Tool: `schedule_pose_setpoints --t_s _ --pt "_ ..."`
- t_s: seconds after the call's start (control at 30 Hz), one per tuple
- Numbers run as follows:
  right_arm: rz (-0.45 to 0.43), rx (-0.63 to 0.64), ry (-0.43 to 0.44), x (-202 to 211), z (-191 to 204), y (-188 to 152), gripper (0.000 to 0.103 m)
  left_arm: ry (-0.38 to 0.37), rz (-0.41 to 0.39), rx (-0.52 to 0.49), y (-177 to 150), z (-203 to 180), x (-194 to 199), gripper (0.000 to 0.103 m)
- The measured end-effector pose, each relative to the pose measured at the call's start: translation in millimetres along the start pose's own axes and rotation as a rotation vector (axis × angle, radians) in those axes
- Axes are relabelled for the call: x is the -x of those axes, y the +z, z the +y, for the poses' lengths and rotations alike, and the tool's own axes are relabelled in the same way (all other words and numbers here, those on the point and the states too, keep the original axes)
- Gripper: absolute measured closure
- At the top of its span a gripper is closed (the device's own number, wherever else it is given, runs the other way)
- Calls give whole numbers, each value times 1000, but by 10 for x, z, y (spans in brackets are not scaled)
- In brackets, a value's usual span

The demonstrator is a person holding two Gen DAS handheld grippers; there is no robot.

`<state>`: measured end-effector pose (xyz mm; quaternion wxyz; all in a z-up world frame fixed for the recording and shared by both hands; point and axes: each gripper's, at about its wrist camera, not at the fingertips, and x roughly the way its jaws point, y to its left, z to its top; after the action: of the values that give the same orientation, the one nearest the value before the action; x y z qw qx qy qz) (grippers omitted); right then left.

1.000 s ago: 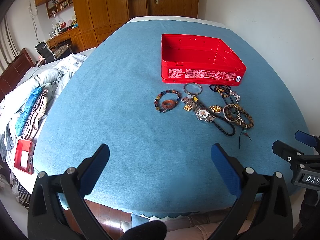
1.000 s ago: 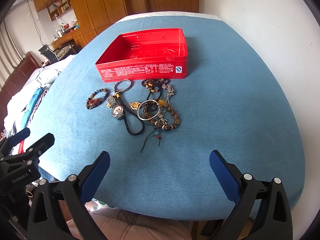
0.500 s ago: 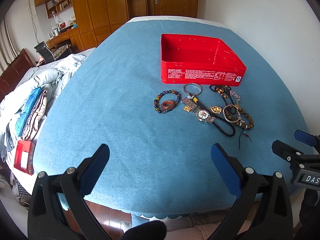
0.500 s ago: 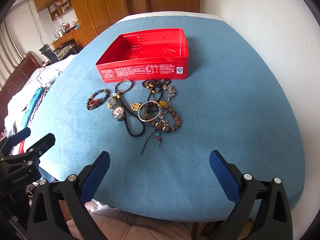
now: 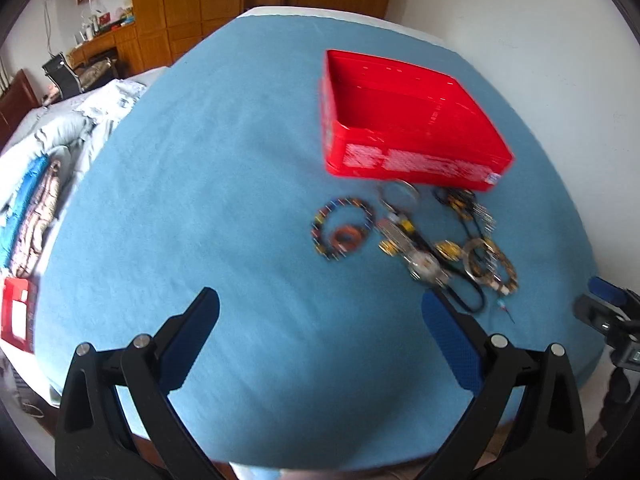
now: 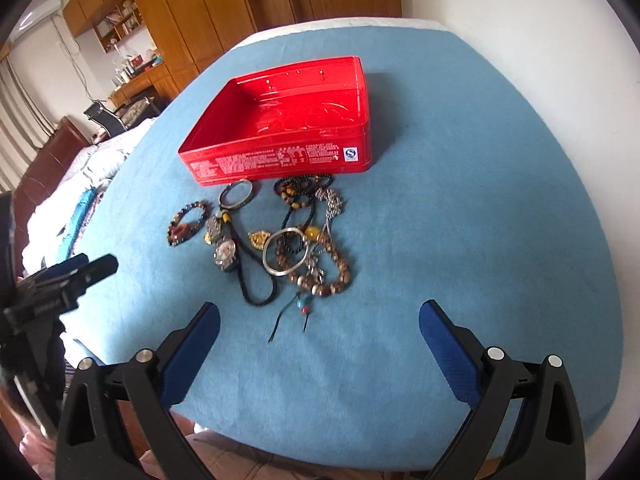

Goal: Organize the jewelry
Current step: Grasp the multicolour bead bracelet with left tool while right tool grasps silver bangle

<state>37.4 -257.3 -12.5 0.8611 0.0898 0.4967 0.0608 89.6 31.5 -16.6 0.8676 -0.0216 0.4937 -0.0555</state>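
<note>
An empty red tin box [image 5: 404,120] [image 6: 288,128] stands on the blue cloth. In front of it lies a spread of jewelry: a multicoloured bead bracelet [image 5: 340,232] [image 6: 188,222], a watch [image 5: 424,266] [image 6: 226,258], a silver bangle [image 6: 286,256], a wooden bead bracelet [image 6: 328,276] and a black cord [image 6: 256,280]. My left gripper [image 5: 320,320] is open, short of the bead bracelet. My right gripper [image 6: 320,324] is open too, just short of the cord's tassel; nothing lies between either pair of fingers. Each gripper shows at the other view's edge.
The blue-covered table [image 6: 460,200] ends close below both grippers. A white wall [image 6: 540,32] runs along the right. Bedding and clothes [image 5: 44,168] lie to the left, with wooden cabinets [image 6: 192,16] at the back. A small red packet [image 5: 16,312] sits low left.
Both grippers have moved forward toward the jewelry and box, which now look larger and closer. The left view is blurred from motion and has swung slightly. Both stay open.
</note>
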Motion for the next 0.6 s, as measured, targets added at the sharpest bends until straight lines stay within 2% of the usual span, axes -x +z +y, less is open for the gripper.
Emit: schedule_pose_setpoints --t_s 0.17,0.23,0.27,0.3,0.37,0.43,0.6 --pt "36 -45 83 -194 -142 207 4 15 50 -52 280 -77 -255 4" --pt "45 -57 106 -276 -185 267 12 5 83 -49 365 -84 -390 6" --pt "53 -62 119 -319 -196 285 15 2 101 -49 405 -85 -470 10" --pt "59 -66 129 -349 -203 297 20 1 122 -43 458 -71 -562 21" --pt "76 -66 145 -425 -220 328 26 4 158 -34 510 -48 -705 33" --pt "85 -64 146 -483 -218 357 33 -7 187 -29 555 -34 -855 34" --pt "103 -64 152 -638 -245 445 43 -27 245 -28 600 -4 -1127 50"
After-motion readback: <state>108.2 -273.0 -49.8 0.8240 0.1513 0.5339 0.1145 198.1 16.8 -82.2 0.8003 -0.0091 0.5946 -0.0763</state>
